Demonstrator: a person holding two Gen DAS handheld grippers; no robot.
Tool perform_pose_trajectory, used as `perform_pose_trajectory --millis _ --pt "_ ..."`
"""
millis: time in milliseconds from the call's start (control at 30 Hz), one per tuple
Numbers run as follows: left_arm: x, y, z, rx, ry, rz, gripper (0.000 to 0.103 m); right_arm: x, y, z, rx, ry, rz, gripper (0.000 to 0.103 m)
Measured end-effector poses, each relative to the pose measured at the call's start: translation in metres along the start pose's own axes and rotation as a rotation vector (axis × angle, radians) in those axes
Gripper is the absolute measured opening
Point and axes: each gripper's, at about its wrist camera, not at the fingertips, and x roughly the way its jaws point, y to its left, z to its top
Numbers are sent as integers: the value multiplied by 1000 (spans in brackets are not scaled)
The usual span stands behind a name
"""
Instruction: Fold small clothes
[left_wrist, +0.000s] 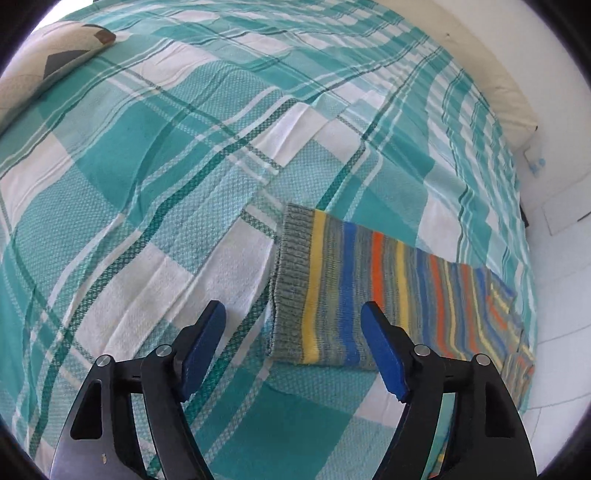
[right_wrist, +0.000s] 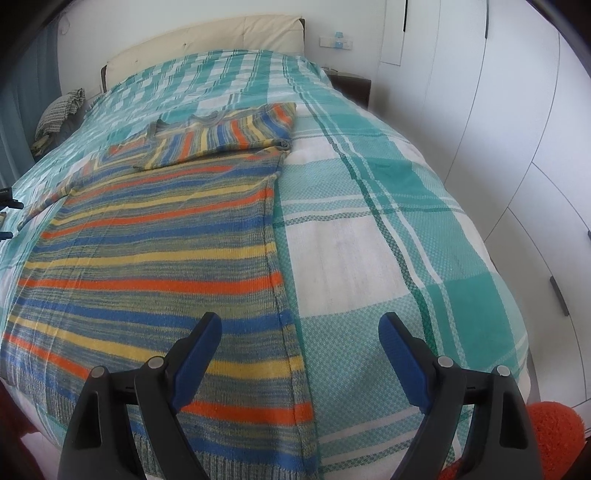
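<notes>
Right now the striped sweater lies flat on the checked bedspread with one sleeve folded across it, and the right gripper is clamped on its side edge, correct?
Not clamped. In the right wrist view the right gripper stands open above the striped sweater, touching nothing. The rest holds: it lies on the checked bedspread, sleeve folded across.

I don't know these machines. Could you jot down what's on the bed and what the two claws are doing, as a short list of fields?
Surface: bed with a teal and white checked bedspread
Garment: striped sweater lying flat
Sleeve: one sleeve folded across the chest
Left gripper: open, above the sweater's grey ribbed cuff, holding nothing
Right gripper: open, over the sweater's side edge near the hem, holding nothing
Extras: pillow at a corner
</notes>
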Motion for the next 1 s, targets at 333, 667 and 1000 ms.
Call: perform_pose_trajectory --millis 333,667,1000 --pt "-73 -123 0 356 -165 -18 1 1 -1 0 13 1 38 86" --pt "-62 -355 -100 747 -99 -255 4 -4 -4 1 37 -8 91 86" --pt "-8 -326 -144 594 -92 -215 82 -2 -12 1 77 -1 114 86"
